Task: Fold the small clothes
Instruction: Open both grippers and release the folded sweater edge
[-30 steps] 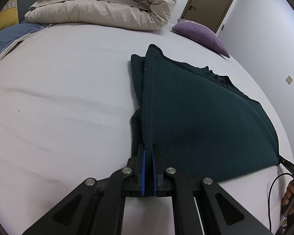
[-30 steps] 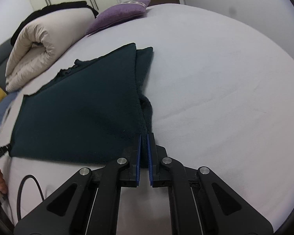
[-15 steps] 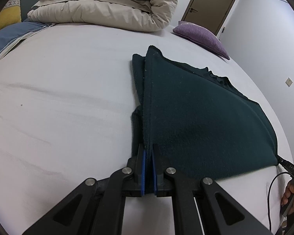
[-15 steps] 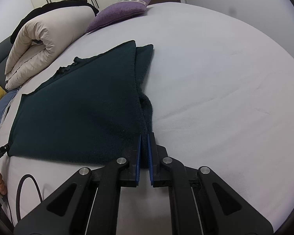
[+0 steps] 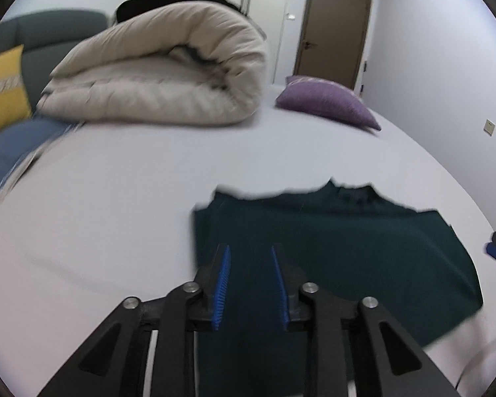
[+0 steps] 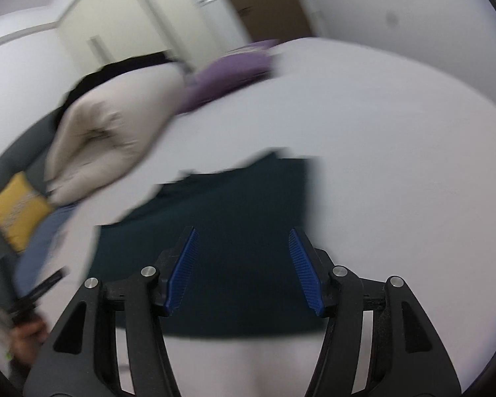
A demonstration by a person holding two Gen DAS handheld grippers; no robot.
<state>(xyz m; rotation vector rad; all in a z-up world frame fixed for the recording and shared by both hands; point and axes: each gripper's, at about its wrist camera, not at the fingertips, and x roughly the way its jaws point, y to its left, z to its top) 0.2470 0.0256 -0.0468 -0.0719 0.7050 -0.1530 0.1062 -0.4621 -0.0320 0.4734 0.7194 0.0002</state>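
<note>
left wrist view shows the dark green garment lying flat on the white bed, folded at least once, its left edge a fairly straight line and its neckline ragged along the far side. the left tongs hang over its near left part, blue pads apart, with nothing between them. right wrist view, badly blurred, has the right tongs spread wider and just as empty, above the garment's near right part. my guess is that the step in hand is a release and a move to a new grip for the next fold. to do it well, i would lower each pair of tongs onto a near corner, pinch every layer together so none slips, and lift both sides evenly so the fold lands square. the rolled duvet and purple pillow sit well apart from the garment.
</note>
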